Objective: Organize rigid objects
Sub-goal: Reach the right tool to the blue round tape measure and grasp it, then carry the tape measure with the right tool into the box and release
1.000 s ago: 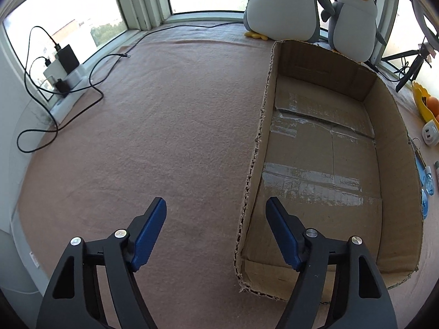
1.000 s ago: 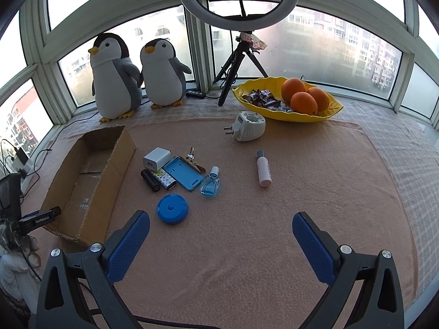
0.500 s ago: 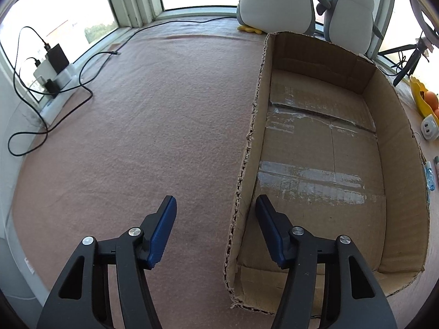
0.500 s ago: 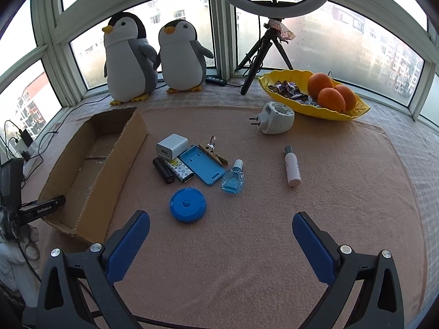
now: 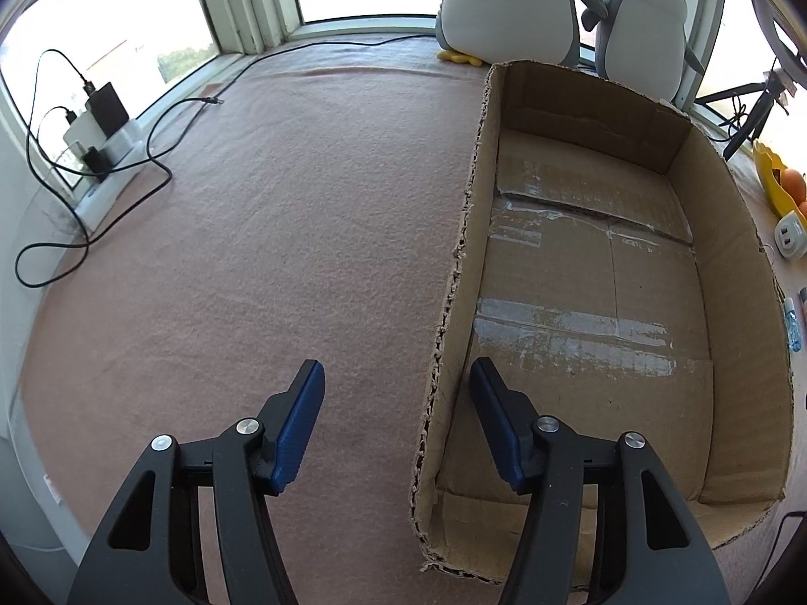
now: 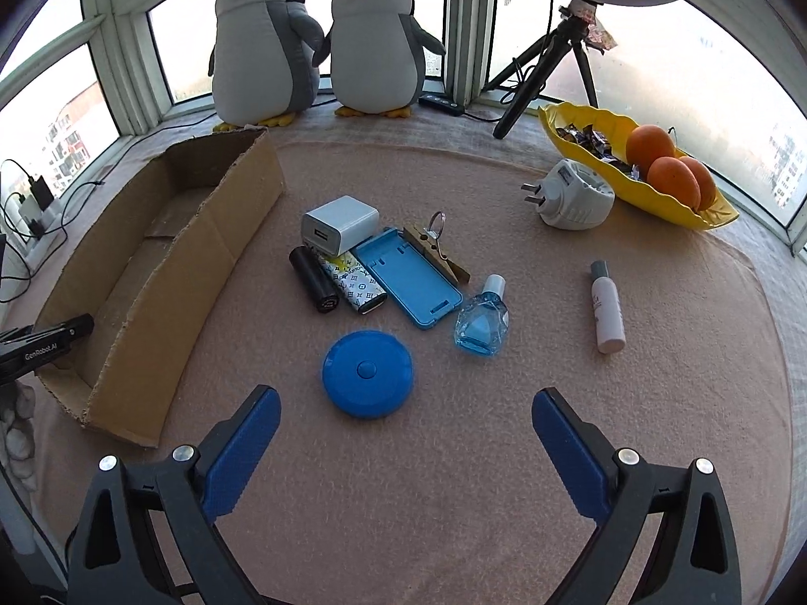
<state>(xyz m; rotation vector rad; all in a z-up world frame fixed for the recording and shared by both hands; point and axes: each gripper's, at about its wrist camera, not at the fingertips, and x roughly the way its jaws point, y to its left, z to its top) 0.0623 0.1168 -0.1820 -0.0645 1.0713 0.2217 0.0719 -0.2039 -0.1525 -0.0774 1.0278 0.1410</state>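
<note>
An empty cardboard box [image 5: 726, 262] [image 6: 202, 262] lies open on the pink cloth. My left gripper [image 5: 398, 383] is open, its jaws either side of the box's near left wall. My right gripper [image 6: 403, 403] is open wide and empty, just short of a blue round case [image 6: 367, 374]. Beyond it lie a blue phone case [image 6: 408, 275], a black cylinder [image 6: 313, 278], a patterned power bank [image 6: 355, 285], a white charger [image 6: 340, 224], a clothespin with ring [image 6: 436, 247], a blue bottle [image 6: 483, 322], a white tube [image 6: 607, 307] and a white plug adapter [image 6: 575, 194].
Two plush penguins [image 6: 323, 35] stand at the window. A yellow bowl with oranges [image 6: 655, 166] and a tripod [image 6: 544, 60] are at the back right. Chargers and cables [image 5: 96, 131] lie at the left edge. The left gripper's body [image 6: 45, 345] shows by the box.
My left gripper has narrowed a little and shifted so its jaws straddle the box's left wall. My right gripper has moved forward and down toward the blue round case.
</note>
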